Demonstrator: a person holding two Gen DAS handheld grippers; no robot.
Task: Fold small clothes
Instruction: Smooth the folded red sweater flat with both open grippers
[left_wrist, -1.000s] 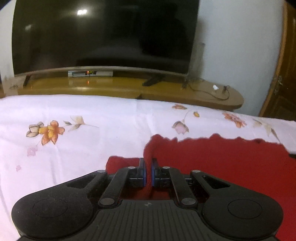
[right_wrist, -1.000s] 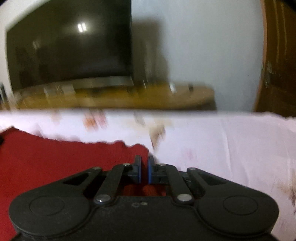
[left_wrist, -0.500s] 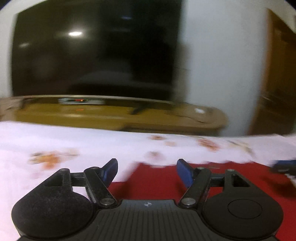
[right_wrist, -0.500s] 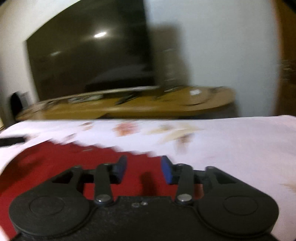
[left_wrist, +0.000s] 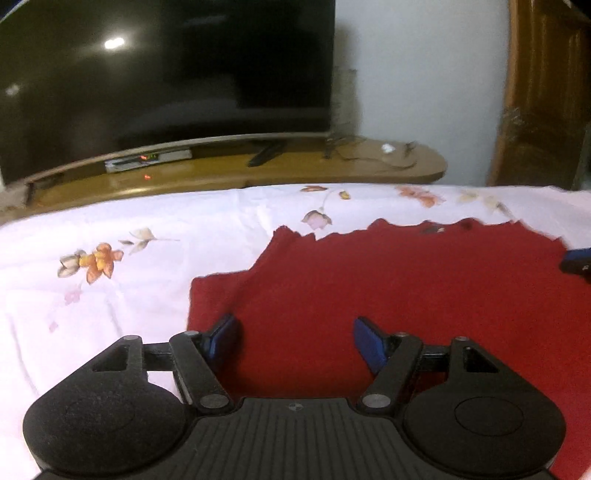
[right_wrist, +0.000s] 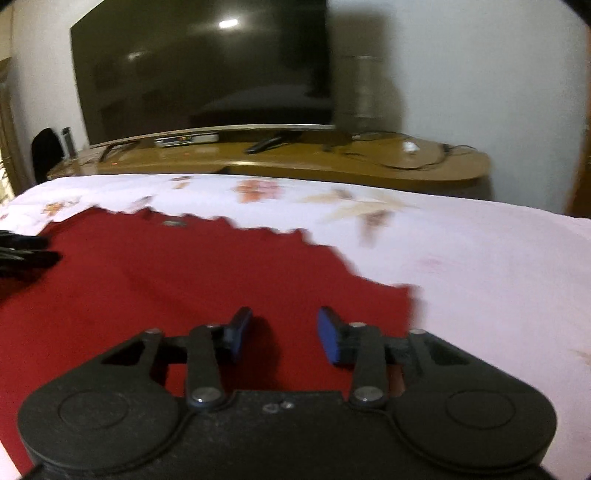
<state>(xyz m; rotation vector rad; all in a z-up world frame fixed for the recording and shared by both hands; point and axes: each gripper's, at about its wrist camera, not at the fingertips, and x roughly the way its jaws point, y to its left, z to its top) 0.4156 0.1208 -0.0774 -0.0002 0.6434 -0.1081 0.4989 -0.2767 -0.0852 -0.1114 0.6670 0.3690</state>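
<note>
Released since the earlier frame: red garment (left_wrist: 406, 288), flat on bed (left_wrist: 147, 295).
Left gripper (left_wrist: 295, 339) spread above it; right gripper (right_wrist: 282, 332) closing, nothing pinched.

Both tongs (left_wrist: 295, 341) (right_wrist: 282, 332) now apart, red cloth (left_wrist: 406, 288) released, flat.

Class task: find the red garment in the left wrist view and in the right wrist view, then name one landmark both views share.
Left wrist: red garment fills centre and right, under the left gripper.
Right wrist: it fills centre and left, under the right gripper.
Shared landmark: the television.
</note>
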